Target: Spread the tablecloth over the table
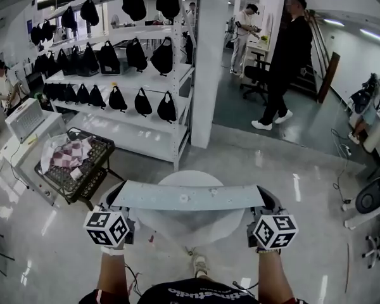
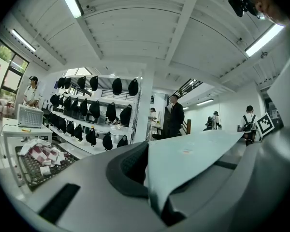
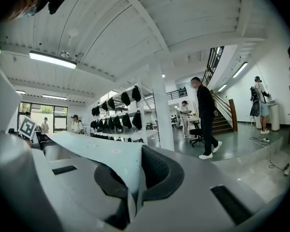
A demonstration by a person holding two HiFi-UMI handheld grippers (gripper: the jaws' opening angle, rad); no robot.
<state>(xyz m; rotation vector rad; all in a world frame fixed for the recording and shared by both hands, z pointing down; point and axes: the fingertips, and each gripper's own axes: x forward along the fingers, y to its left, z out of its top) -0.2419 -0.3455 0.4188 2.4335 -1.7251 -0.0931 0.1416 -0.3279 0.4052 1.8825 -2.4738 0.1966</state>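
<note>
step: spreading, cloth (image 1: 187, 197) not yet laid | cloth: stretched taut in air above round surface (image 1: 196, 225), over its near edge | left gripper (image 1: 116, 202): fingers clenched on cloth's left end | right gripper (image 1: 269, 202): fingers clenched on its right end | advice: keep both ends level, tension even; centre before lowering

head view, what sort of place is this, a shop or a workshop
Most likely an open-plan workshop or lab rather than a shop or a home. A white shelving rack hung with rows of identical black bags, a polished hard floor and a staircase at the back suggest it.
</note>
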